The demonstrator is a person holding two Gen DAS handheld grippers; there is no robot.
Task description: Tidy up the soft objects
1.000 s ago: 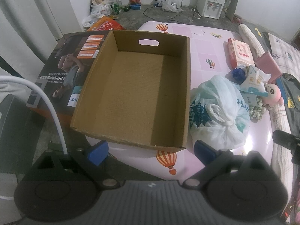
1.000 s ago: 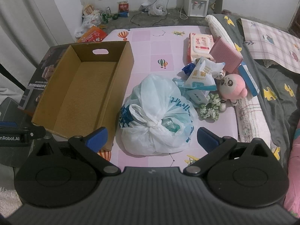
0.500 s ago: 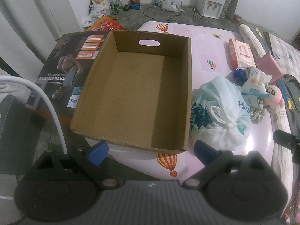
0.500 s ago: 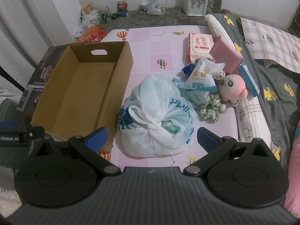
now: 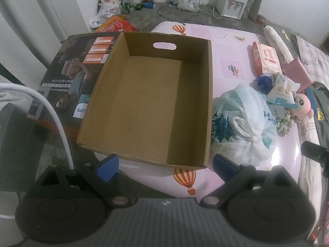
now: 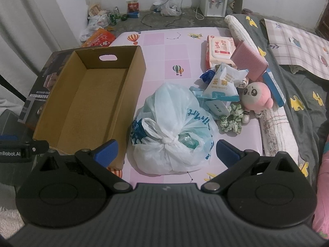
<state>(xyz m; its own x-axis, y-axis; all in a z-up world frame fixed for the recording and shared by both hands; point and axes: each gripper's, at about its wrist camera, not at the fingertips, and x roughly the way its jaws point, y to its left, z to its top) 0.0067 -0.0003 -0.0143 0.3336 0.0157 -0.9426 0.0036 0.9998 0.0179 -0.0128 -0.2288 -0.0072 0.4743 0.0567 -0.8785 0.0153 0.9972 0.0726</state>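
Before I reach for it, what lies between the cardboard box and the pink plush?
The tied plastic bag, then tissue packs beside the plush, in the right wrist view.

- My left gripper (image 5: 165, 165) has drawn back slightly: in the left wrist view, the cardboard box (image 5: 148, 111) sits a little higher and smaller than a second ago, with more of the pink mat (image 5: 205, 177) visible below its near edge.
- My right gripper (image 6: 165, 151) has shifted a touch: the tied plastic bag (image 6: 172, 131) now lies marginally higher between my fingertips.
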